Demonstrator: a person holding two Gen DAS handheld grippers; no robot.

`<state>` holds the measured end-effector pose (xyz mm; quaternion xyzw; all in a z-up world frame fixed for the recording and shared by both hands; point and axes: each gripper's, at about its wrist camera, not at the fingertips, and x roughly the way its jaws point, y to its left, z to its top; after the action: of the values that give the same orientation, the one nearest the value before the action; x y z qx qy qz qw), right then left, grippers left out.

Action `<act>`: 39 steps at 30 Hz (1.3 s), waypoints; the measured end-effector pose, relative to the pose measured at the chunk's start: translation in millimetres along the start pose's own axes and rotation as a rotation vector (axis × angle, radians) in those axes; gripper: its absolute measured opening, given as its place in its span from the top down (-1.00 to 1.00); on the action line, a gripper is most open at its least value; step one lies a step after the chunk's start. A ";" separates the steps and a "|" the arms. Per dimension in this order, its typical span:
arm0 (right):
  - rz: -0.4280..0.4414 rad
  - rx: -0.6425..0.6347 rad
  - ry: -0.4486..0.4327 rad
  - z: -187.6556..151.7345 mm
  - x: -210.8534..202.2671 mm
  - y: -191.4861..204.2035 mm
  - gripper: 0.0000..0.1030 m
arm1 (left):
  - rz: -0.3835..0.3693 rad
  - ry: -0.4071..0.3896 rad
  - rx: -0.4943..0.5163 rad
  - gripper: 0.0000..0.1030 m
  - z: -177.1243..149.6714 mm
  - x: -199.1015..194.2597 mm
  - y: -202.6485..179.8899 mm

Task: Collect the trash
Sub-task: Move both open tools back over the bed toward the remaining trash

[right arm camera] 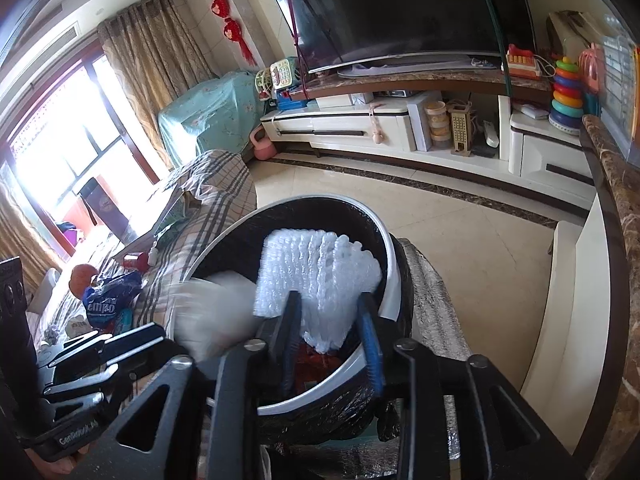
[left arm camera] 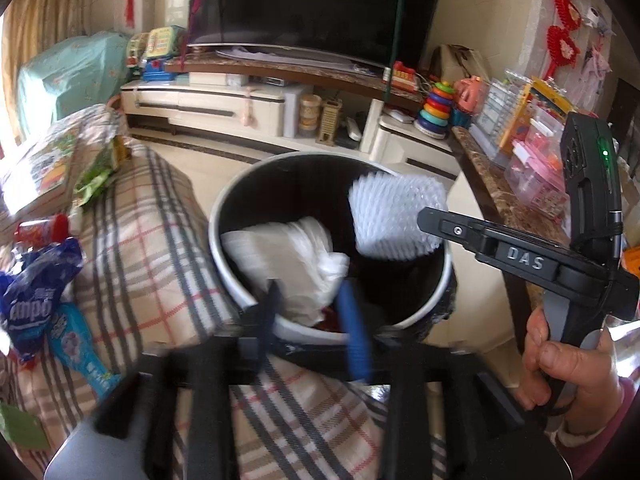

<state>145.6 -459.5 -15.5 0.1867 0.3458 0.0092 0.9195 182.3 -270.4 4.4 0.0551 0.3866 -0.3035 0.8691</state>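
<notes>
The dark television (left arm camera: 316,0) fills twelve o'clock above its long cabinet (left arm camera: 200,106). A checked cloth (left arm camera: 152,232) covers the furniture at nine o'clock, with a blue wrapper (left arm camera: 32,300) lying on it. At centre stands the round trash bin (left arm camera: 216,224), black inside, holding a crumpled white bag (left arm camera: 296,256) and a white foam net (left arm camera: 394,216). The left gripper (left arm camera: 310,314) hangs over the bag, jaws parted and clear of it. The right gripper (right arm camera: 330,334) has jaws apart, the foam net loose between them, its pads not pressing.
</notes>
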 end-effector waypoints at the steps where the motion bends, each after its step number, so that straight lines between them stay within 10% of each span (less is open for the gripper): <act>1: 0.013 0.006 -0.002 -0.1 -0.1 -0.6 0.19 | 0.003 -0.005 -0.004 0.16 -1.2 -1.6 1.2; 20: 0.109 -0.029 -0.049 -17.4 -20.3 46.0 -0.69 | 0.097 -0.034 -0.194 -0.34 -56.8 -57.9 59.0; 39: 0.216 -0.191 0.032 -64.0 -4.4 143.2 -0.82 | 0.257 -0.072 -0.385 -0.49 -137.2 -128.7 140.1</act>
<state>117.5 -305.4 -6.9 0.1342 0.3360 0.1438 0.9211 108.0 -49.3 -19.6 -0.0737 0.3957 -0.1126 0.9085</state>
